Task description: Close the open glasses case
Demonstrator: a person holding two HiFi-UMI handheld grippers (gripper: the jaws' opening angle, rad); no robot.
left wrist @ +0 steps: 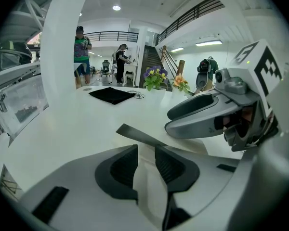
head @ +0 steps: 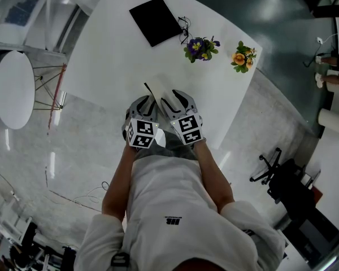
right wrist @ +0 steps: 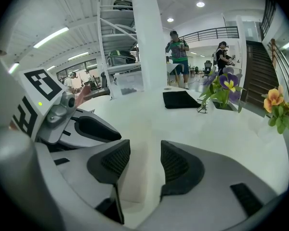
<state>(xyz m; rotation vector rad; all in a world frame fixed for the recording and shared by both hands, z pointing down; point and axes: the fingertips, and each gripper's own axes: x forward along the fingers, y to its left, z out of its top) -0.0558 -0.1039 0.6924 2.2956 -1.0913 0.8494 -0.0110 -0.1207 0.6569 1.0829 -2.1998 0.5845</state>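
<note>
A white glasses case [head: 160, 88] lies near the front edge of the white table [head: 113, 61], its lid raised and showing as a thin dark strip [left wrist: 139, 134]. Both grippers meet at it from the near side. My left gripper [head: 148, 99] has its pads close together, with a white part of the case [left wrist: 147, 179] filling the narrow gap between them. My right gripper [head: 170, 97] reaches in beside it. Its fingers straddle the cream case body [right wrist: 135, 177], which touches the left pad while a slit shows at the right pad [right wrist: 176, 165].
A black flat pad [head: 155, 20] lies at the table's far side, with eyeglasses [head: 185, 30] beside it. Purple flowers [head: 200, 48] and orange flowers [head: 243, 56] stand at the right. A round white table [head: 12, 89] is off to the left. People stand far behind.
</note>
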